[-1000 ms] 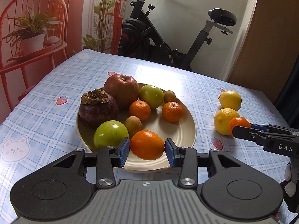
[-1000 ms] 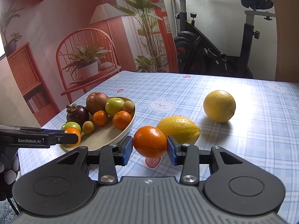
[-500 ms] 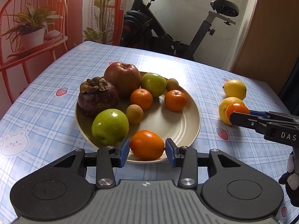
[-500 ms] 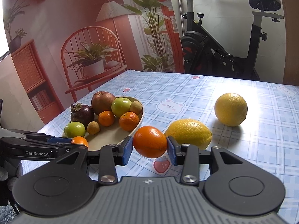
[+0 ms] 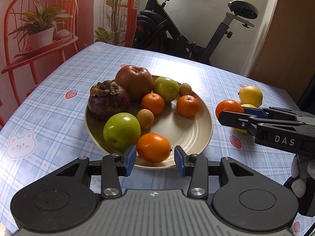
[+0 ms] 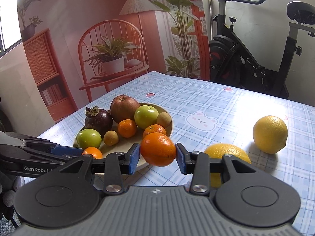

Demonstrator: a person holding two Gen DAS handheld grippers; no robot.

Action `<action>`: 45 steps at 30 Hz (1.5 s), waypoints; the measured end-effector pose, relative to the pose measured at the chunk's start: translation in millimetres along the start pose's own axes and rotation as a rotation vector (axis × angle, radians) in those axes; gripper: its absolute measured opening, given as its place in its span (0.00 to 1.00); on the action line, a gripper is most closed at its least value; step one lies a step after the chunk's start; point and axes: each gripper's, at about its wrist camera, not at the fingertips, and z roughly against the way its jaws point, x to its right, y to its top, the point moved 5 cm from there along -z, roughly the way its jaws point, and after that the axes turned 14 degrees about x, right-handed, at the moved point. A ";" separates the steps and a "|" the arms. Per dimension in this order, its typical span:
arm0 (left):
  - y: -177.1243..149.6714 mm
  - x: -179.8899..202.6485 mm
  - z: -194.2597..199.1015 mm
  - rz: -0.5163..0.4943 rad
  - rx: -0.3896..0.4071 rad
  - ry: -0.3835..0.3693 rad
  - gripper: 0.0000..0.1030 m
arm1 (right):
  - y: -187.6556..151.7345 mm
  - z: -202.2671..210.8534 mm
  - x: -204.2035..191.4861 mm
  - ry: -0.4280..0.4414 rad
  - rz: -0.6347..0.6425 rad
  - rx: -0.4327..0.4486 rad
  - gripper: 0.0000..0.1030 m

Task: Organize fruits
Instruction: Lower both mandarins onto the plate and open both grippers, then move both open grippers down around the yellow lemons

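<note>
A cream plate (image 5: pixel 196 131) on the checked table holds a red apple (image 5: pixel 133 81), a mangosteen (image 5: pixel 108 100), two green apples, small oranges and brown fruits. My left gripper (image 5: pixel 155 158) stands open around an orange (image 5: pixel 153 147) resting at the plate's near rim, with small gaps beside both pads. My right gripper (image 6: pixel 158 158) is shut on another orange (image 6: pixel 158 149) and holds it above the table beside the plate's right edge (image 6: pixel 170 125); it also shows in the left wrist view (image 5: pixel 229 108). Two lemons (image 6: pixel 270 134) (image 6: pixel 226 151) lie on the table to the right.
The table has a blue checked cloth with bear and strawberry prints (image 5: pixel 59 106). An exercise bike (image 5: pixel 187 33) stands behind the table. A red chair with a potted plant (image 5: pixel 41 33) is at the back left. A wooden door is at the right.
My left gripper has opened and let go of its orange, which now rests on the plate's near rim. My right gripper has carried its orange left, up to the plate's edge.
</note>
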 end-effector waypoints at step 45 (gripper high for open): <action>15.5 11.3 6.4 -0.013 0.084 0.007 0.43 | -4.3 46.5 55.2 -0.183 0.000 0.053 0.42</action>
